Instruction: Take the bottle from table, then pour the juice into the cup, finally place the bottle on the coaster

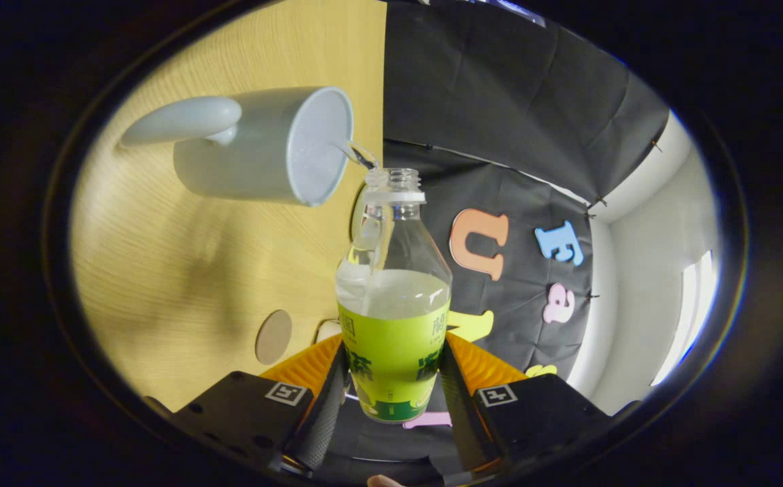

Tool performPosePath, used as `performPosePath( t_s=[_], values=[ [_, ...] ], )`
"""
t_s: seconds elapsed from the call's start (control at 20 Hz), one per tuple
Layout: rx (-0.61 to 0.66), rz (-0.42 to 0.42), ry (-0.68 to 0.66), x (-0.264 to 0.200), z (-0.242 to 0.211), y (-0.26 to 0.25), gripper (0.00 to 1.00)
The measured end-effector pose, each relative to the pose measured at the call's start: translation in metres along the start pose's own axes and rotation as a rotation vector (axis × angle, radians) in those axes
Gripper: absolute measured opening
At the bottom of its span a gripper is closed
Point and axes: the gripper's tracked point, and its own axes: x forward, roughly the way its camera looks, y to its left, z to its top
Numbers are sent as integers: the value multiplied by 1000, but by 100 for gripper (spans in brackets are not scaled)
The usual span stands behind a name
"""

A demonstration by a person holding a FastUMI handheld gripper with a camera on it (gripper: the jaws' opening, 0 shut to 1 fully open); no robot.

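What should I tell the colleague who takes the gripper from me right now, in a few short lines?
Gripper: shut on the bottle, both fingers pressing its green label.
Bottle: uncapped, tipped with its mouth toward the cup; a thin clear stream runs from the mouth into the cup opening. The bottle is roughly half full.
Cup: standing on the wooden table, just beyond the bottle's mouth.
Coaster: round disc on the table, near the fingers, nothing on it.
Done: bottle picked up, pouring under way.
Left: finish the pour, bring the bottle upright, set it on the coaster, release.
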Motion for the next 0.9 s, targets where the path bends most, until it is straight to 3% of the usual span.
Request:
performPosePath(
  t_s=[0.9],
  values=[
    [-20, -47, 16, 1, -5, -13, 77]
  ],
)
